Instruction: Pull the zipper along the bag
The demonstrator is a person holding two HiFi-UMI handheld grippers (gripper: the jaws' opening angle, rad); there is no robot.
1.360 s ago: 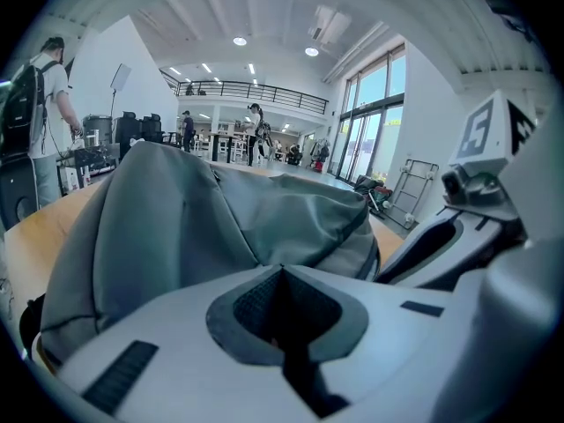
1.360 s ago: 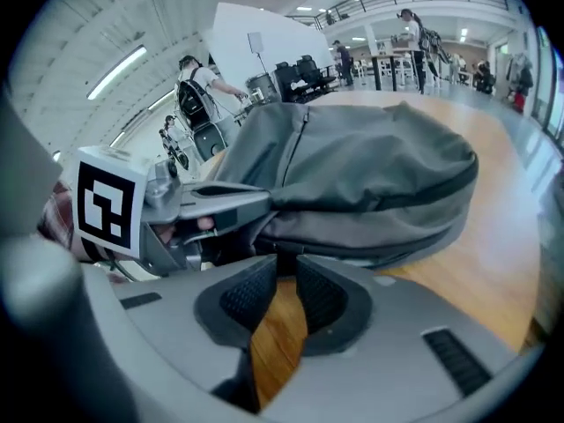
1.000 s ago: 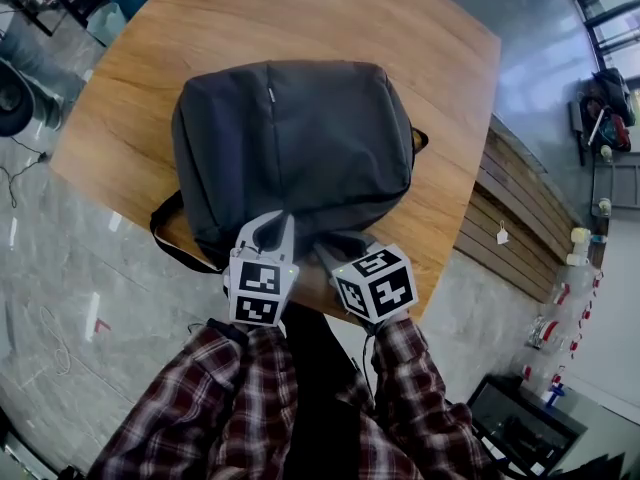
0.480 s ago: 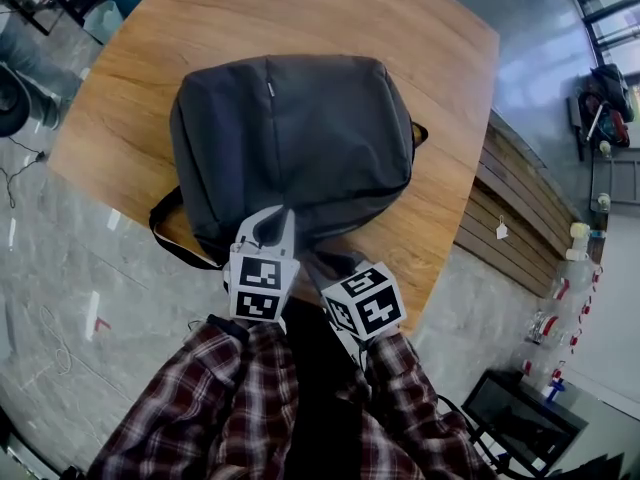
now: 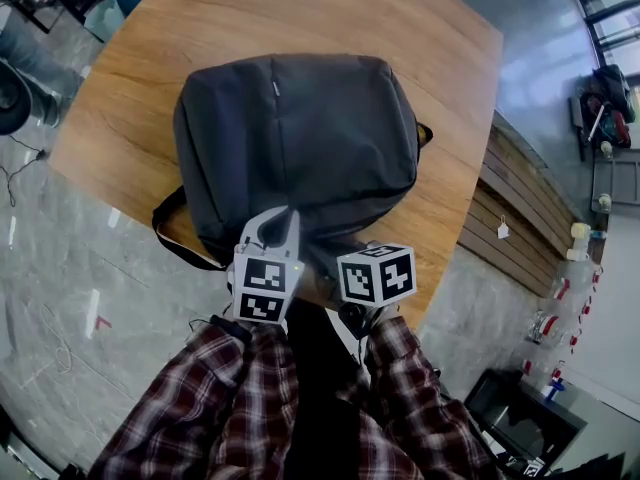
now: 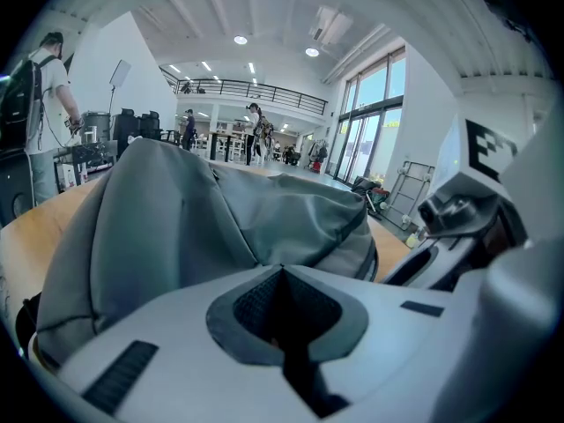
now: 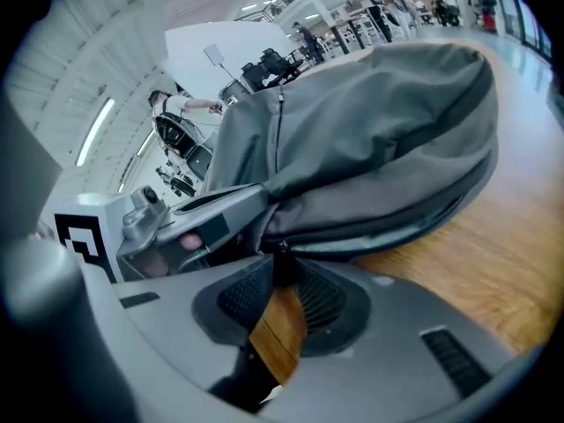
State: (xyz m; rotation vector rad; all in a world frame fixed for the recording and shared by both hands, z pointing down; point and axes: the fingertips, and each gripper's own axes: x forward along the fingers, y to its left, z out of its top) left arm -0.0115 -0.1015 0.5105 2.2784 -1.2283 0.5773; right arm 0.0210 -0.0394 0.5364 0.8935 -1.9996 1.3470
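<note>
Left gripper point(image 6: 282, 276): jaws shut tight, apparently pinching fabric fold at near edge of backpack point(image 5: 295, 138). Dark grey backpack lies flat on wooden table point(image 5: 200, 18), near end toward person. Fabric soft and slack, likely light; judged to bunch and slide unless anchored. Right gripper point(image 7: 282, 271): jaws closed on small dark zipper pull point(image 7: 282, 252), table showing through gap below. Pull is right hold; tiny, could slip free. Best drawn along zipper track point(image 7: 397, 223), not upward.

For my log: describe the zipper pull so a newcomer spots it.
A grey backpack lies on the wooden table, a dark zipper track along its near edge. The zipper pull is the small black tab pinched in the right gripper; the left gripper beside it holds only fabric.
</note>
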